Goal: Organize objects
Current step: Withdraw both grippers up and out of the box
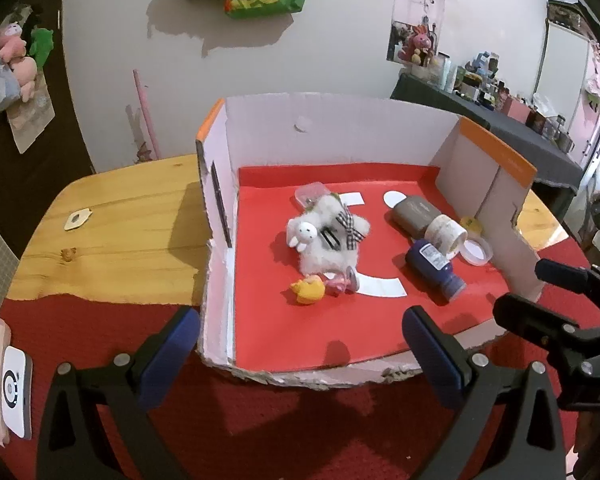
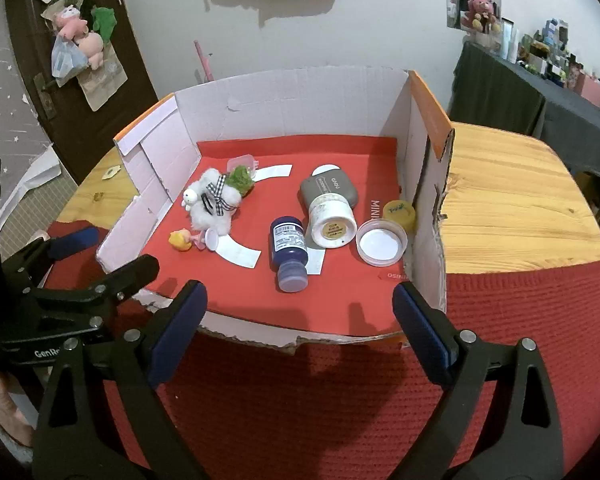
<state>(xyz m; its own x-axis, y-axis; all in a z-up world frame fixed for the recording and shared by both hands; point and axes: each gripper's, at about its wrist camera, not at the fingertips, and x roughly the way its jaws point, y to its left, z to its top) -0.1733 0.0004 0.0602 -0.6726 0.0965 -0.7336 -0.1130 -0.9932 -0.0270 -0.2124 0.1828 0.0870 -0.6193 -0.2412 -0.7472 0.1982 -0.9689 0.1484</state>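
Observation:
A cut-down cardboard box (image 1: 340,136) (image 2: 300,92) with a red floor holds the objects. On its left lie a white plush (image 1: 328,240) (image 2: 216,204) with a checked ribbon, a small clear case (image 1: 310,194) (image 2: 242,163) and a yellow-headed figure (image 1: 309,290) (image 2: 181,239). On the right lie a dark blue bottle (image 1: 434,270) (image 2: 288,250), a white jar (image 1: 446,234) (image 2: 332,220), a grey case (image 1: 414,214) (image 2: 330,190), a clear lid (image 1: 476,250) (image 2: 381,241) and a yellow cap (image 2: 399,213). My left gripper (image 1: 304,344) and right gripper (image 2: 300,324) stand open before the box's front edge, nothing between their fingers.
The box sits on a wooden table (image 1: 112,216) (image 2: 512,200) partly covered by a red cloth (image 2: 520,320). A white device (image 1: 16,392) lies at the near left. The right gripper's fingers (image 1: 540,320) reach in from the right in the left wrist view.

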